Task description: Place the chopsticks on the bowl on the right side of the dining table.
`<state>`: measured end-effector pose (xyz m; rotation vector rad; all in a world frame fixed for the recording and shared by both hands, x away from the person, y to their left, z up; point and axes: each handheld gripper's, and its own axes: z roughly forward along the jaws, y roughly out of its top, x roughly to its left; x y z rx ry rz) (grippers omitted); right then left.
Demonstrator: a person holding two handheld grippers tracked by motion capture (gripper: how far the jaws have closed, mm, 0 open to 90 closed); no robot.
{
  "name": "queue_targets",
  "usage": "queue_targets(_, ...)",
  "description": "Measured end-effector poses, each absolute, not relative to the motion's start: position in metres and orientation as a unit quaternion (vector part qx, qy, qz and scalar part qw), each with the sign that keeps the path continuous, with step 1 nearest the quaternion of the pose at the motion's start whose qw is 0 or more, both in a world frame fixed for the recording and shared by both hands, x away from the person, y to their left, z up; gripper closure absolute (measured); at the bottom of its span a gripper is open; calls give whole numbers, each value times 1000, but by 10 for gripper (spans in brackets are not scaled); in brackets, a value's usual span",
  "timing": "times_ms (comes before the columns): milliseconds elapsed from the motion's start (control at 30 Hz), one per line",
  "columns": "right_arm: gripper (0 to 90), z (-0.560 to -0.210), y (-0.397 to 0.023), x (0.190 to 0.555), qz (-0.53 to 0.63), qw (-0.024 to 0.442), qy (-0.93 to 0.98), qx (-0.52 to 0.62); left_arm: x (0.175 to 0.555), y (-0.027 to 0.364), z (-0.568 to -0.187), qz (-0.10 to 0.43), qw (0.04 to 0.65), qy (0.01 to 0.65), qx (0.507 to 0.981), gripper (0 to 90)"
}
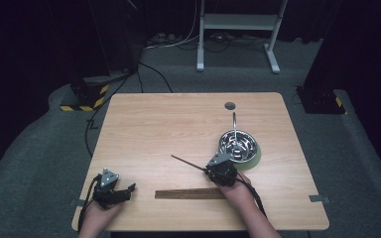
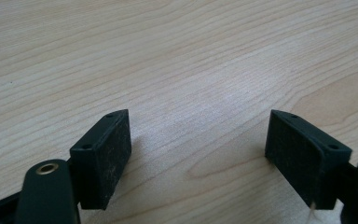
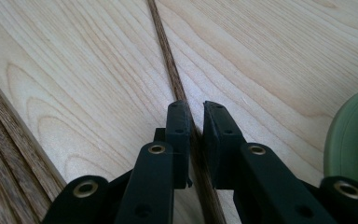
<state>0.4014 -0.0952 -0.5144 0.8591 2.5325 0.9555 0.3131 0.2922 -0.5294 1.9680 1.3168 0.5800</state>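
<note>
Picking-up step: right gripper (image 3: 196,119) jaws pinching the thin chopstick (image 3: 168,51) near the tabletop's (image 1: 178,124) front-right, left gripper (image 2: 198,154) jaws released; next, probably a straight lift.

1. A light wooden table (image 1: 178,129) stands on grey carpet (image 1: 39,148).
2. Far behind it, a white metal frame (image 1: 238,29) rises against dark surroundings.
3. Black cables (image 1: 149,74) trail across the floor at the far left.
4. Yellow-and-black striped bases (image 1: 87,96) sit at both sides.
</note>
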Motion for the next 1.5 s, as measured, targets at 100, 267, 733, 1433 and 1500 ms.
queue_targets(100, 801, -514, -95, 401, 327, 160, 883, 298, 313, 292, -529, 223, 344, 507, 758, 225)
queue_targets(267, 813, -514, -97, 401, 331, 152, 882, 300, 313, 293, -529, 223, 343, 505, 760, 225)
queue_targets(733, 795, -514, -102, 398, 334, 144, 884, 295, 313, 292, -529, 222, 342, 508, 759, 225)
queue_targets(1433, 845, -512, -99, 401, 337, 145, 881, 297, 313, 292, -529, 222, 343, 507, 759, 225)
queue_targets(1500, 845, -510, -100, 402, 337, 147, 882, 295, 313, 293, -529, 222, 343, 507, 759, 225)
